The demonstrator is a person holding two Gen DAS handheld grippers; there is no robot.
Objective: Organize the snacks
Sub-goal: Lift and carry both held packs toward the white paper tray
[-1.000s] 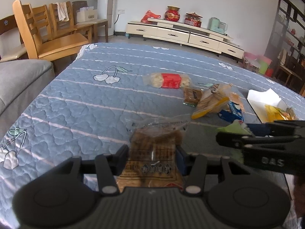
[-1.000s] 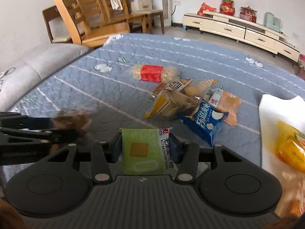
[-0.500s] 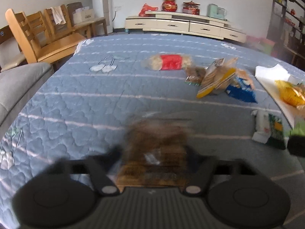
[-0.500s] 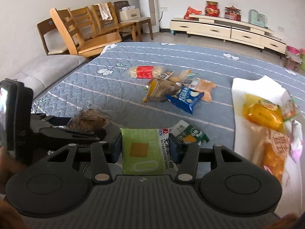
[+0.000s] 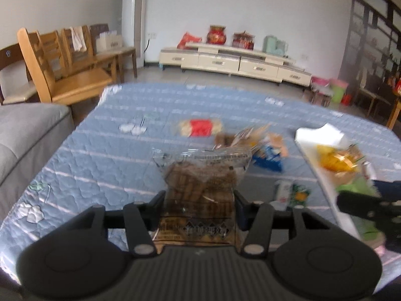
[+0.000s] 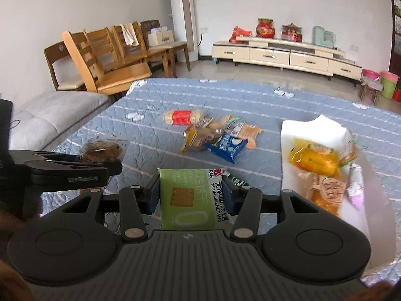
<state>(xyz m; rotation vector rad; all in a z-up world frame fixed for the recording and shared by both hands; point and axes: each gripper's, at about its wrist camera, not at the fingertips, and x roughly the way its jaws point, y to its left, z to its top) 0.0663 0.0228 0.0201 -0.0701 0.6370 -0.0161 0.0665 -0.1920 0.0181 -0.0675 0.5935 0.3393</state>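
Both tongs have lifted off the bed [image 6: 175, 95] since a second ago and carry toward the white tray [image 6: 313, 130]. Left tongs [image 5: 199, 204] pinch the brown biscuit bag [image 5: 200, 188], jaws just closing. Right tongs [image 6: 191, 193] clamp the green cracker pack [image 6: 190, 195]. Left view blurred; tray's near end cut off.

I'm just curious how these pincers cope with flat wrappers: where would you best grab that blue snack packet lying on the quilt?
Probably by a short sealed end. The blue snack packet lies flat, its near corner pointing at the camera and free of the pile behind it. Come in low from the near side with a hand-held gripper and pinch that thin edge.
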